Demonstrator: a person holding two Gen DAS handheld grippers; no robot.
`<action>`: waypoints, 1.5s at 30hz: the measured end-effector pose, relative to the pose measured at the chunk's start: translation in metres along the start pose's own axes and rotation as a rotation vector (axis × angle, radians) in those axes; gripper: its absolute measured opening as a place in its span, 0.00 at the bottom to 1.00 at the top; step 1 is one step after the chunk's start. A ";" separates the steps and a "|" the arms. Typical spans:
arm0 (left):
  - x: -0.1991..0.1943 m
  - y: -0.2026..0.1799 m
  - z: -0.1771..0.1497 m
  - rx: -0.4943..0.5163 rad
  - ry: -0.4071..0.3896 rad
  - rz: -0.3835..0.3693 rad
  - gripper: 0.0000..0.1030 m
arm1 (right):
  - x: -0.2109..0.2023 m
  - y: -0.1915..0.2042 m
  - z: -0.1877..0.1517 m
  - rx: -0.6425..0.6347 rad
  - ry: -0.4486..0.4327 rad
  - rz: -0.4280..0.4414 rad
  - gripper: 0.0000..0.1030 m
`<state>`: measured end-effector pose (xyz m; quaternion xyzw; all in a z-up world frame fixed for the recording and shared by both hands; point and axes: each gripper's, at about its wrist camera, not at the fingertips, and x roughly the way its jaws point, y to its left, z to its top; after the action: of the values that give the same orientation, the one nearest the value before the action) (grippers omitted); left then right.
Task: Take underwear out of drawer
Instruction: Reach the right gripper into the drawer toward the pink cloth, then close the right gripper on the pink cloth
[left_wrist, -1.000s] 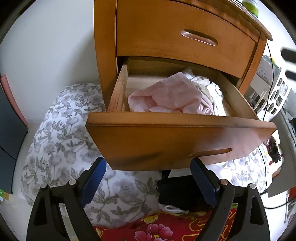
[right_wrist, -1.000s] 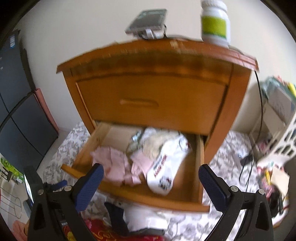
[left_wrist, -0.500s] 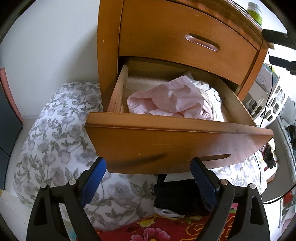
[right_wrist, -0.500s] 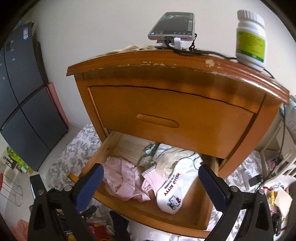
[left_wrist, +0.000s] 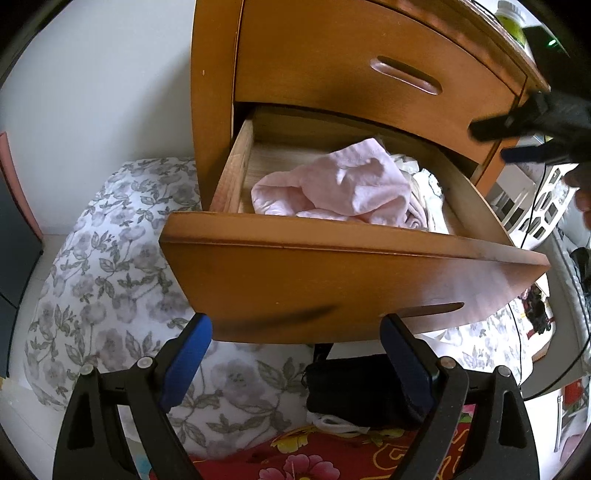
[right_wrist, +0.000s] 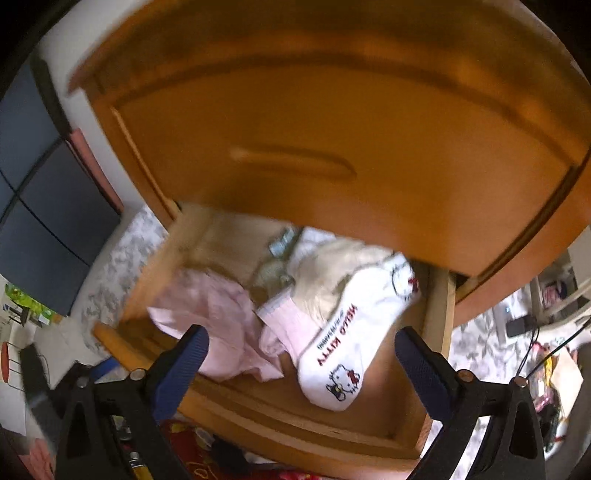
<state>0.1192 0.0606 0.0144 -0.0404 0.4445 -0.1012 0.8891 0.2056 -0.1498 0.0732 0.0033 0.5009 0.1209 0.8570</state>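
Left gripper (left_wrist: 295, 349) spread wide, 2 blue pads apart and empty, held just below the front panel of the open lower drawer (left_wrist: 351, 280), touching nothing. Right gripper (right_wrist: 301, 356) likewise spread wide and empty, poised over the same drawer from the front, above the clothes.

Pink underwear (left_wrist: 340, 184) crumpled in the drawer's left half, above and beyond the left gripper's gap; in the right wrist view the same pink cloth (right_wrist: 218, 325) lying just past the left-hand pad. White sock (right_wrist: 351, 336) with cartoon print between the right gripper's pads, lower right of the pink cloth, touching it. Cream fabric (right_wrist: 332, 277) behind the sock.

Right wrist view smeared by blur; small items at the drawer's back unreadable. Right gripper also visible at the left view's right edge (left_wrist: 517, 142), partly cut off.
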 end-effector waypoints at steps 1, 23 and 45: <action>0.001 0.001 0.000 -0.004 0.002 -0.003 0.90 | 0.007 -0.003 0.000 0.009 0.020 -0.002 0.96; 0.009 0.005 -0.001 0.000 0.029 -0.031 0.90 | 0.044 0.089 -0.003 -0.161 0.138 0.265 0.69; 0.012 0.009 -0.002 -0.016 0.049 -0.046 0.90 | 0.085 0.097 -0.004 -0.173 0.188 0.163 0.07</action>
<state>0.1257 0.0665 0.0025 -0.0553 0.4661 -0.1191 0.8749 0.2226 -0.0378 0.0105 -0.0413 0.5647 0.2328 0.7907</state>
